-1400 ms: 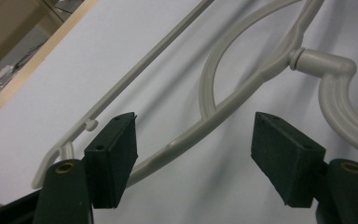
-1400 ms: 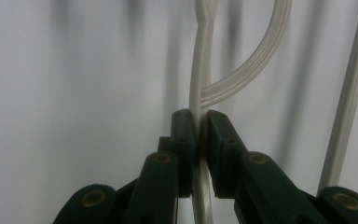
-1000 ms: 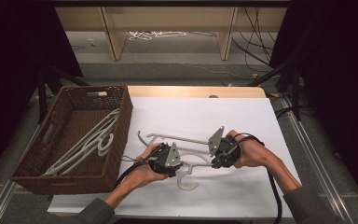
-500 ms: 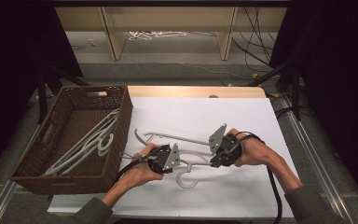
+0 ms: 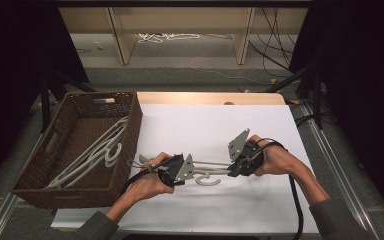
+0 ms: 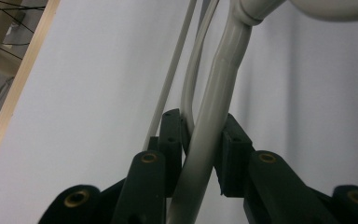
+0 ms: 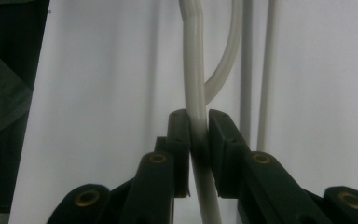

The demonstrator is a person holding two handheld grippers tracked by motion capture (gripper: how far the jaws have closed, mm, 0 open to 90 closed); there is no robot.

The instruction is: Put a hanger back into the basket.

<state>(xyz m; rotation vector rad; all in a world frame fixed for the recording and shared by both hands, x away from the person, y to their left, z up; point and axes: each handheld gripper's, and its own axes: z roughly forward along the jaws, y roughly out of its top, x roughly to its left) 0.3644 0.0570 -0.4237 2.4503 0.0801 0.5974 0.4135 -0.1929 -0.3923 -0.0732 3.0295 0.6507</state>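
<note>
Left gripper (image 5: 192, 167): jaws have just been closing and now clamp the white plastic hanger (image 5: 212, 175) on its thick arm; in the left gripper view the black pads (image 6: 233, 154) press on both sides of the arm (image 6: 214, 121). Right gripper (image 5: 232, 169): jaws clamped on the hanger's other arm (image 7: 196, 93), pads (image 7: 223, 140) tight against it.

Hanger: held between the two grippers, over the white surface (image 5: 220, 125) near its front edge, about midway between the left and right edges. Its long axis runs left to right between the hands; the hook curls towards the front edge. Whether it touches the surface cannot be told.

Wicker basket (image 5: 45, 190): dark brown, at the surface's left edge, well left of the hanger. The left hand (image 5: 147, 182) is the nearer to it, so a move there would likely carry the hanger leftward along its own length.

Basket contents: several white hangers (image 5: 95, 155), lying diagonally, hooks towards the right wall.
</note>
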